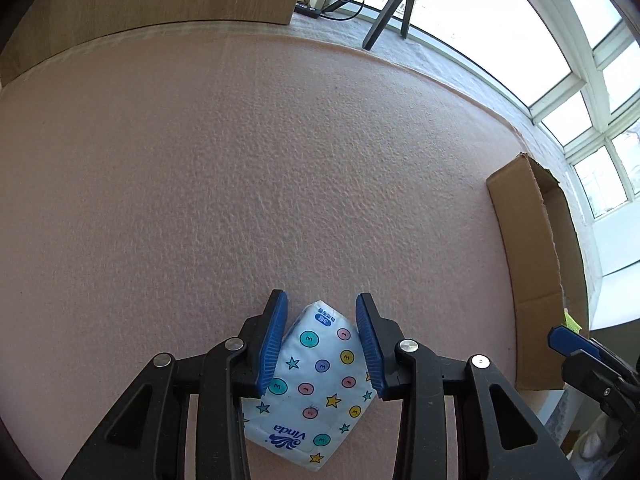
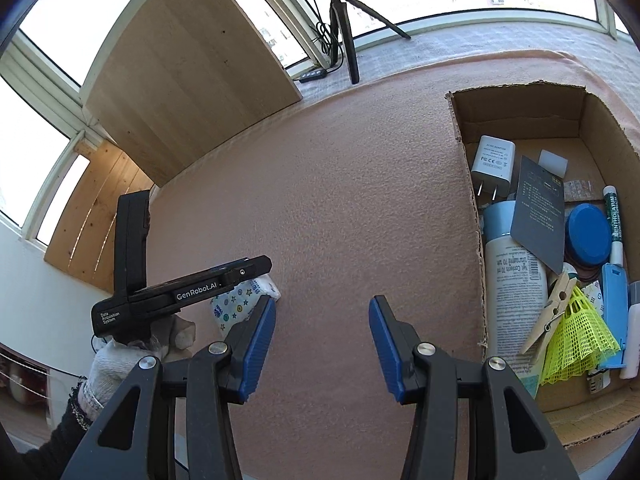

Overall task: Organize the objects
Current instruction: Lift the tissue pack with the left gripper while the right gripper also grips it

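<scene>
Left wrist view showed the left gripper (image 1: 322, 344) clamped on the tissue pack (image 1: 316, 384), its long axis apparently skewed across the jaws. Cardboard box (image 1: 532, 280) lay off to its right; right gripper (image 2: 322, 340) stood part-open, empty, nearer the box.

one tissue pack (image 1: 316, 384), one cardboard box (image 2: 468, 216), one charger (image 2: 493, 160), one shuttlecock (image 2: 580, 332), one clothespin (image 2: 550, 312), one tripod (image 2: 348, 24)

- The tissue pack (image 1: 316, 380) sits between the left hand-held gripper's (image 1: 322, 344) fingers, above the surface (image 1: 280, 160).
- The cardboard box (image 2: 466, 200) stands to the right, holding a charger (image 2: 492, 160) and shuttlecock (image 2: 576, 332).
- A tripod (image 2: 344, 20) stands behind.
</scene>
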{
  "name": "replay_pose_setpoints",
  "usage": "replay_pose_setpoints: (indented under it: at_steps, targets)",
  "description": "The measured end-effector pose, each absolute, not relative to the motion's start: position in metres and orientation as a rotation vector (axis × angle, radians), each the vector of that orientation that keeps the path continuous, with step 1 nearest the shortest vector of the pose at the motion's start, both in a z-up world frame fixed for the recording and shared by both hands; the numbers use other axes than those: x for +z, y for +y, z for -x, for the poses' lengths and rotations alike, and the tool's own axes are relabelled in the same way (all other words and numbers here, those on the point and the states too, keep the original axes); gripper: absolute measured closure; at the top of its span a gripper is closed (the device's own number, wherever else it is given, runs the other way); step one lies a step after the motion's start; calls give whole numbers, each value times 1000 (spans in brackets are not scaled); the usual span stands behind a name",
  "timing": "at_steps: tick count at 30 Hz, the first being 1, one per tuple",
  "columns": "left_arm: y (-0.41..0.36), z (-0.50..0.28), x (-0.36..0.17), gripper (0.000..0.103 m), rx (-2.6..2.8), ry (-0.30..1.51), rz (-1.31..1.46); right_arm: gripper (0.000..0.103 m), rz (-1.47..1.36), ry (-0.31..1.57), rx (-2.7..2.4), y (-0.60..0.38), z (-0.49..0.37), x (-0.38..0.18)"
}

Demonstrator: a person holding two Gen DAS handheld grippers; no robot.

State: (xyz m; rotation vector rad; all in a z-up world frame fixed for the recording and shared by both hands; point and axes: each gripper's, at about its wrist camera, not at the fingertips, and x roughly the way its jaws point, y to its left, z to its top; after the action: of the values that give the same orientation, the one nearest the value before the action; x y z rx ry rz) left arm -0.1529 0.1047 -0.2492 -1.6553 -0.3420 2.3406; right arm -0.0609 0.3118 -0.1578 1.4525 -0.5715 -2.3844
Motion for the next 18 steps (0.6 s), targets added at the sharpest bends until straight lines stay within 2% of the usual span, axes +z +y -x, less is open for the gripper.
replay_pose_setpoints:
  at_steps: [3,7,18]
  targets:
    - [92,144,-243,63,2355,-388,1635,58,-1438,-555,-2379,302,58,-161]
    - [68,129,-230,57,2387,-419,1576,58,-1416,-538,-2390,292,54,-163]
    - [57,105,-245,57,2244,-497,1571,58,-1455,-545,-2310,267,62,-182]
